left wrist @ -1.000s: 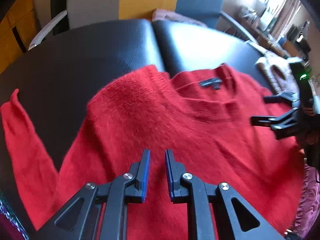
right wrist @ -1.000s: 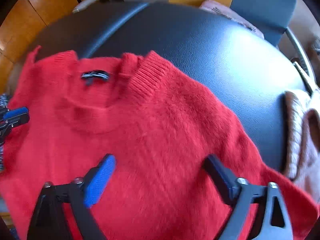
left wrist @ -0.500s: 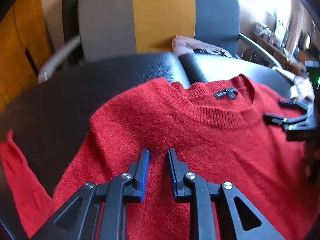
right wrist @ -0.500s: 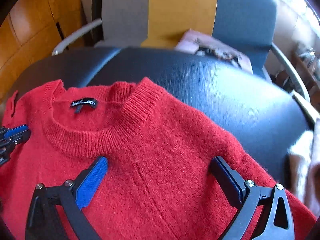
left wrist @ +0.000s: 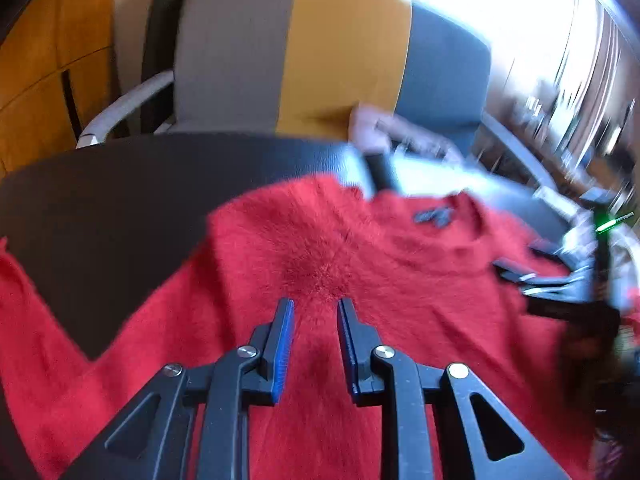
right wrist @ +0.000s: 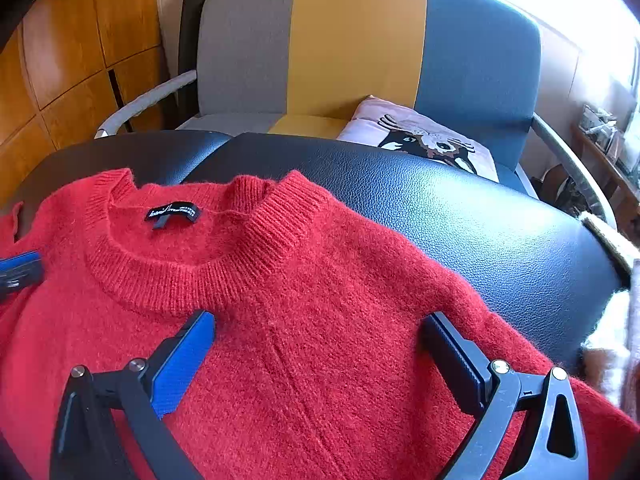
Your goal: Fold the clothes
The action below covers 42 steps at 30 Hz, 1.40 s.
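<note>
A fuzzy red sweater lies spread face up on a black leather surface, its ribbed collar and black label toward the far side. In the left wrist view the sweater shows one sleeve stretched out to the left. My left gripper hovers over the sweater's left shoulder, jaws nearly together with a narrow gap, holding nothing. My right gripper is wide open over the sweater's right shoulder, empty. The right gripper also shows in the left wrist view.
A grey, yellow and blue armchair stands behind the leather surface, with a pink printed cushion on its seat. A cream and brown garment lies at the right edge. Wooden panels line the left wall.
Both grippers have tilted up and moved forward toward the collar end, so the armchair fills more of each view. The left wrist view is motion blurred. The jaw openings are about as before.
</note>
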Motion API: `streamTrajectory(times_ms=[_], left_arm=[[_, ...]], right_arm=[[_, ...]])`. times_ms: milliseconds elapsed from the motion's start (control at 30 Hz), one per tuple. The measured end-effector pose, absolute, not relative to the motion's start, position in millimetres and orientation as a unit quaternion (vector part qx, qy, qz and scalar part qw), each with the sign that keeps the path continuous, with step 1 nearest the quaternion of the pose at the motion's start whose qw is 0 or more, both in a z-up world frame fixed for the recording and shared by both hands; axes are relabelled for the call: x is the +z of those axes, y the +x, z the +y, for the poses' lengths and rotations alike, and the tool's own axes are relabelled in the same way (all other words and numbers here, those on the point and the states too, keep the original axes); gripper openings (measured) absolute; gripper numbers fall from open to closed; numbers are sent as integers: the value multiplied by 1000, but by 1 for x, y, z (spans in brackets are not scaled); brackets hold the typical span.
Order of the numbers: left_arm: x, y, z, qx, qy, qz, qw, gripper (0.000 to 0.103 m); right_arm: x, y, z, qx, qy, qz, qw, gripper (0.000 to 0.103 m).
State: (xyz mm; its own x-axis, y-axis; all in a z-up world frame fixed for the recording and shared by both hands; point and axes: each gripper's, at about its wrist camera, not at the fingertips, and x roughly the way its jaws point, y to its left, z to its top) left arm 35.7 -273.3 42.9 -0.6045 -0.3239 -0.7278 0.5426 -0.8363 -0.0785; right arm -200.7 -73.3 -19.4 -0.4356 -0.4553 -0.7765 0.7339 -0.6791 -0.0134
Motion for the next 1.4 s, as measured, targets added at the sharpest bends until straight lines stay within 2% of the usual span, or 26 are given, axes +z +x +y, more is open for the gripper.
streamTrajectory(times_ms=[100, 233, 333, 600, 733, 833, 900, 1000, 1200, 1400], left_arm=[[60, 63, -282, -884, 353, 166, 258, 22], [67, 107, -349, -832, 383, 144, 375, 22], [60, 119, -395, -796, 422, 119, 418, 22], [19, 82, -448, -757, 511, 79, 400, 22], [-5, 91, -461, -721, 539, 77, 429, 24], [-6, 123, -481, -685, 518, 132, 495, 27], [-5, 142, -494, -662, 503, 174, 527, 34], [-4, 166, -512, -633, 483, 230, 560, 37], [-3, 170, -540, -580, 480, 270, 600, 38], [10, 170, -524, -568, 473, 280, 612, 36]], right_arm=[[-20, -202, -73, -829, 391, 176, 359, 103], [-19, -200, -73, -830, 390, 177, 358, 103], [-18, -199, -74, -830, 389, 178, 358, 103], [-17, -199, -73, -830, 390, 178, 357, 103], [-17, -200, -73, -829, 390, 177, 359, 103], [-17, -200, -73, -829, 391, 176, 360, 103], [-17, -200, -73, -829, 391, 175, 360, 103], [-17, -201, -73, -829, 391, 174, 361, 103], [-15, -212, -78, -830, 394, 171, 357, 103], [-14, -228, -84, -834, 397, 167, 344, 103]])
